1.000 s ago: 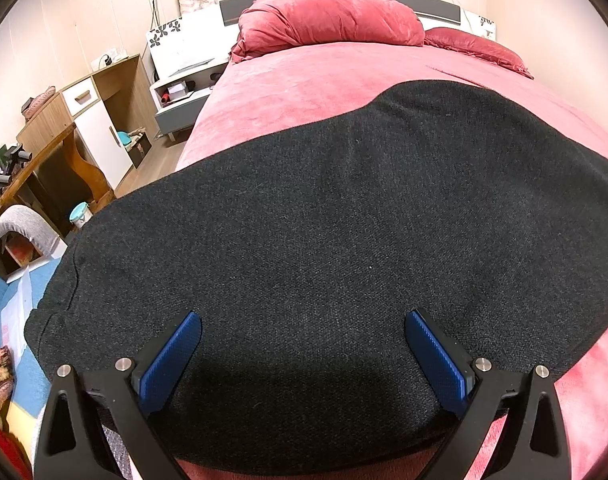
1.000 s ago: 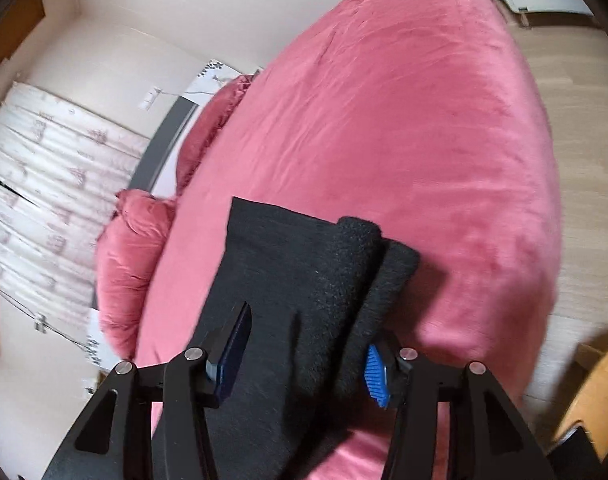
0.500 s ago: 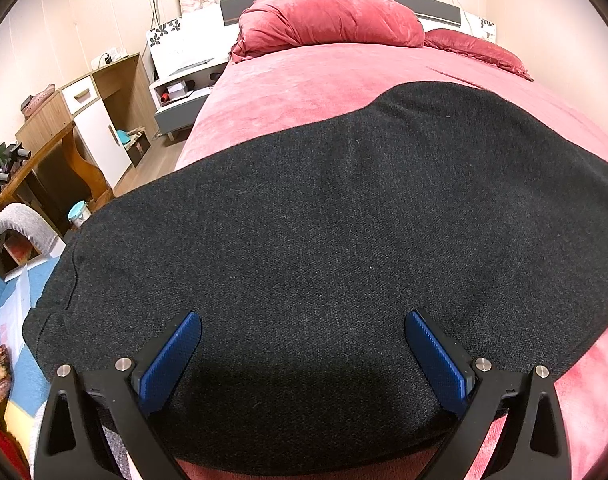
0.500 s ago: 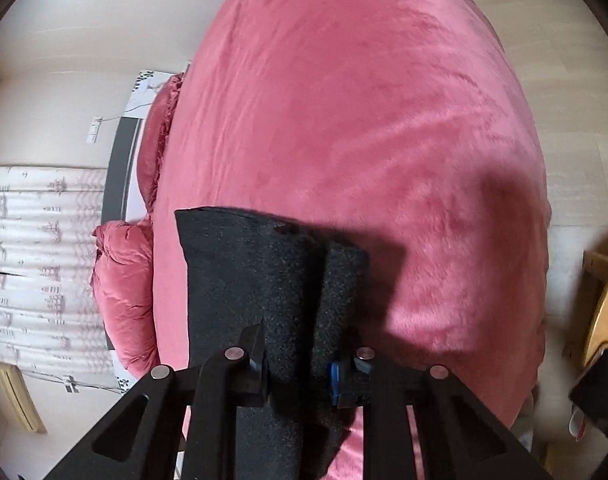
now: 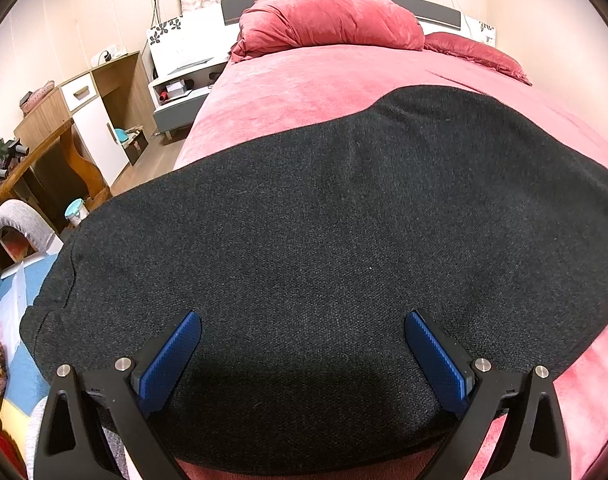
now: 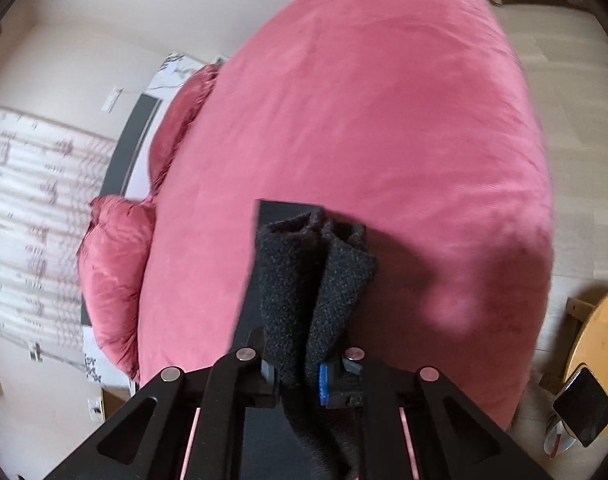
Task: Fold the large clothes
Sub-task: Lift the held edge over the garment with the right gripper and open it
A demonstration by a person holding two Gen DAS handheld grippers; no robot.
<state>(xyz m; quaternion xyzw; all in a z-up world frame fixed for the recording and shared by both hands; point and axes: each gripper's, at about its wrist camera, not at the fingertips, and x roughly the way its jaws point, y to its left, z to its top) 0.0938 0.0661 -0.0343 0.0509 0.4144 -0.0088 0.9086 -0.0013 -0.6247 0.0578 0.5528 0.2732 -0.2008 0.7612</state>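
Note:
A large black knitted garment [image 5: 324, 232] lies spread flat across the near end of a pink bed [image 5: 304, 80]. My left gripper [image 5: 302, 354] is open, its blue-padded fingers [image 5: 172, 356] wide apart just above the garment's near edge, holding nothing. My right gripper [image 6: 298, 372] is shut on a bunched fold of the same black garment [image 6: 312, 276], which stands up between its fingers above the bed [image 6: 384, 120].
Pink pillows [image 5: 328, 20] lie at the headboard. A white nightstand [image 5: 184, 76] and a wooden desk with cabinet [image 5: 76, 120] stand left of the bed. In the right wrist view a round wooden stool [image 6: 600, 352] with a phone on it stands on the floor.
My right gripper closed on the edge of the black garment and lifted the bunched fold while turning. My left gripper has stayed open and still.

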